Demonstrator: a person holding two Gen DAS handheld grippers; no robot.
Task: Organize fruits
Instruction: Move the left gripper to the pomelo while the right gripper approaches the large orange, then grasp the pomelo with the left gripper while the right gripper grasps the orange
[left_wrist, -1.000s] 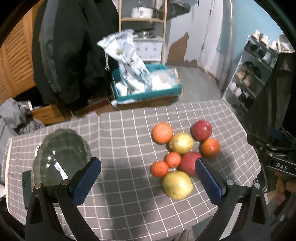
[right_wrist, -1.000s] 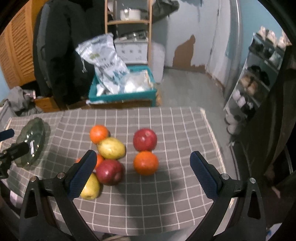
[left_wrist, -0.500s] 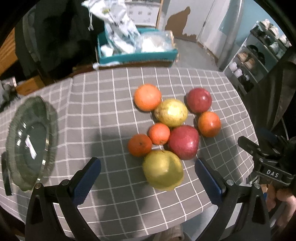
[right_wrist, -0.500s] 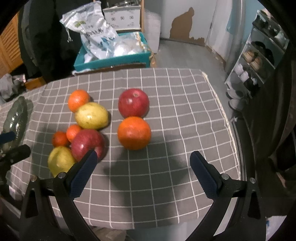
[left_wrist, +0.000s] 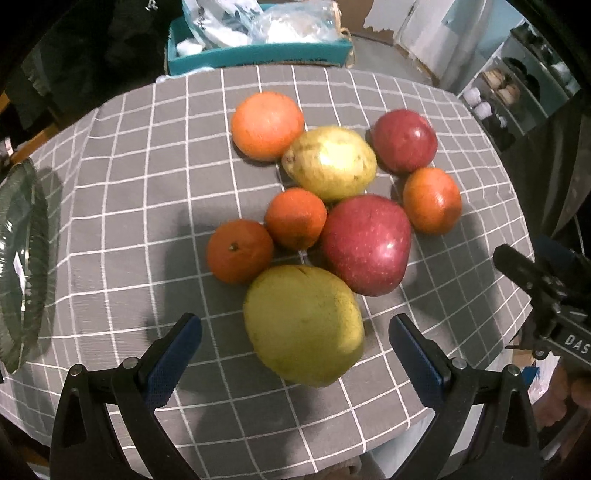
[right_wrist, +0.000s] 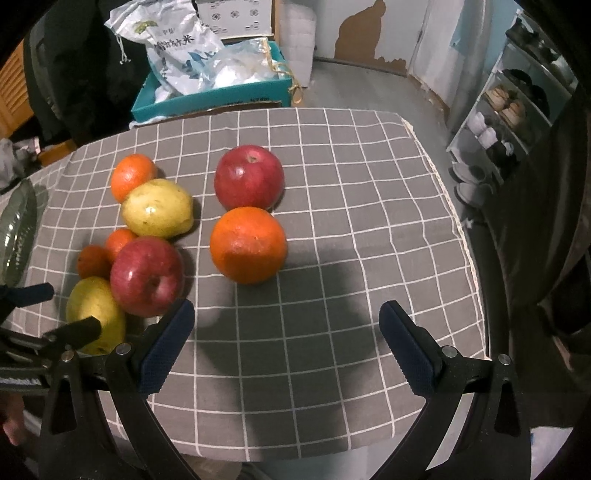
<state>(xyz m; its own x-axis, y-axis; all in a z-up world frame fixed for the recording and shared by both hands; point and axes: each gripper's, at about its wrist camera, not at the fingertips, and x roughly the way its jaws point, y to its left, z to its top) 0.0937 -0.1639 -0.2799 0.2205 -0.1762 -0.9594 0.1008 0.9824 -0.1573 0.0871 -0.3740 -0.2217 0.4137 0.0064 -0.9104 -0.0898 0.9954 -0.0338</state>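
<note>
Now my worktop (left_wrist: 147, 184) fills far more of both views than a second ago; the green plate (left_wrist: 22, 258) has slid to the left edge; the nearest yellow pear (left_wrist: 303, 325) sits between my left fingers (left_wrist: 173, 354), spread apart; the orange (right_wrist: 248, 245) lies ahead of my right fingers (right_wrist: 166, 347), also apart.

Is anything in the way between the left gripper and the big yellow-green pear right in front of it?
Nothing visible. The left gripper is open, and the pear lies right ahead between its fingers. The other fruit, like the big apple, sits behind the pear, not in front.
</note>
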